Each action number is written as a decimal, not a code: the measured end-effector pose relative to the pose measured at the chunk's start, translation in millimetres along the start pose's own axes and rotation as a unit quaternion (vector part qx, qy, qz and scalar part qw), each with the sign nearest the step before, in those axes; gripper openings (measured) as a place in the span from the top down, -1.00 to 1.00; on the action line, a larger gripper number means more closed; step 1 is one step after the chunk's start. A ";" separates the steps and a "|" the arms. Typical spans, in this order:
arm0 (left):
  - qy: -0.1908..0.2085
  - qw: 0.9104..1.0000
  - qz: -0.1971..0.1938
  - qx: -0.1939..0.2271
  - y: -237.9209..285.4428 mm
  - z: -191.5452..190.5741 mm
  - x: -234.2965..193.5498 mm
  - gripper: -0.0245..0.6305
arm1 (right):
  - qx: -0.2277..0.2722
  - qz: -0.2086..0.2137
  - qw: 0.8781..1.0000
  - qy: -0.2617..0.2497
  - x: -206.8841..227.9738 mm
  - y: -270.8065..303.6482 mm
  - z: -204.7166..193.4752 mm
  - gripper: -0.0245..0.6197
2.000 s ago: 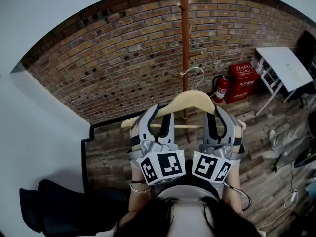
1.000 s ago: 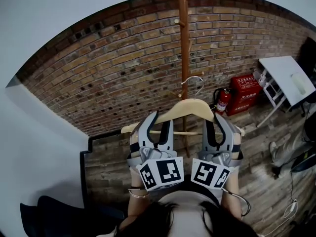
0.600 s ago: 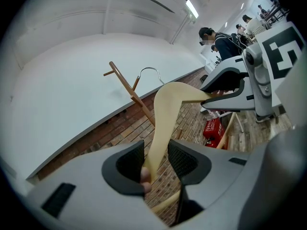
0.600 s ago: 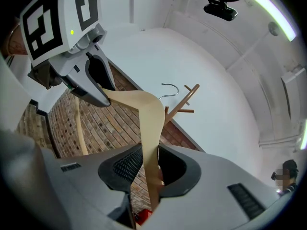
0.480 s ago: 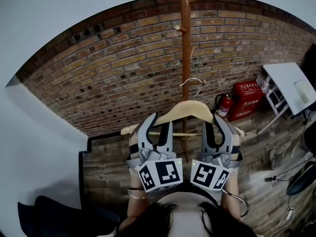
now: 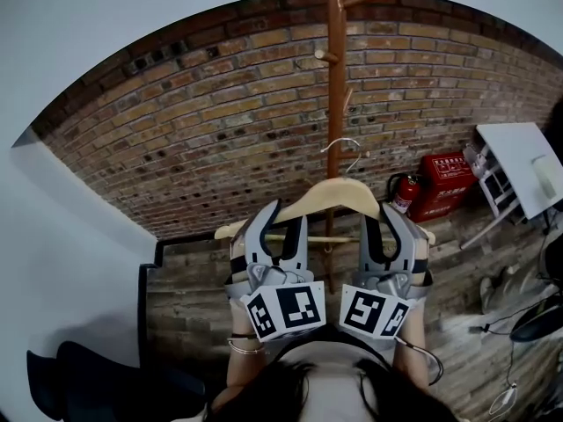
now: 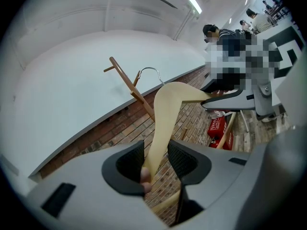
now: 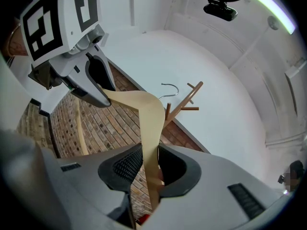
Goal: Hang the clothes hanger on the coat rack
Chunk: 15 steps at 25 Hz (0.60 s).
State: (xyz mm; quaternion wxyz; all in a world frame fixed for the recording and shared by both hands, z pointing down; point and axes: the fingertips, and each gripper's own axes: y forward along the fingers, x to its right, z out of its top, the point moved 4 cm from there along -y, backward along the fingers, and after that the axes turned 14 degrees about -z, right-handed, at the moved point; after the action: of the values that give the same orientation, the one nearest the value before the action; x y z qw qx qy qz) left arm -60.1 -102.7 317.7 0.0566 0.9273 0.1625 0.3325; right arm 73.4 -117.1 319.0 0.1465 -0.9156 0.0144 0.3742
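I hold a pale wooden clothes hanger (image 6: 330, 192) level in front of me. My left gripper (image 6: 283, 211) is shut on its left arm and my right gripper (image 6: 387, 211) is shut on its right arm. Its metal hook (image 6: 343, 150) points up, close to the brown wooden coat rack (image 6: 335, 77), below the upper pegs and touching none. In the left gripper view the hanger (image 7: 168, 114) runs out from the left gripper (image 7: 157, 159) toward the rack (image 7: 125, 79). In the right gripper view the hanger (image 8: 149, 123) passes through the right gripper (image 8: 149, 164), hook short of the rack (image 8: 184, 102).
A brick wall (image 6: 202, 121) stands behind the rack. A red fire extinguisher (image 6: 405, 192) and a red box (image 6: 449, 183) sit at its foot on the right, beside a white folding table (image 6: 528, 161). A dark seat (image 6: 79, 376) is at lower left. Cables lie on the wooden floor.
The view has tilted upward, bringing more of the rack's top and pegs into view. The hanger has risen slightly along the pole. Both grippers keep their hold.
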 end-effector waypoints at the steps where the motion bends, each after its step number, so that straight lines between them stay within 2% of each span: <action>1: 0.000 1.000 0.001 -0.001 1.1 -0.2 0.2 0.45 | 0.001 0.002 1.000 0.001 -0.3 1.1 -1.0 0.56; 15: -0.003 1.000 0.008 -0.003 5.2 -3.8 -9.9 0.45 | 0.007 0.008 1.000 0.004 -5.6 12.5 3.9 0.56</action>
State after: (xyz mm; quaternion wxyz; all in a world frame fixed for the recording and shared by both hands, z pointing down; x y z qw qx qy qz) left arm -68.3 -110.9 315.8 0.0569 0.9294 0.1538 0.3307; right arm 65.1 -128.4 317.0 0.1503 -0.9159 0.0250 0.3715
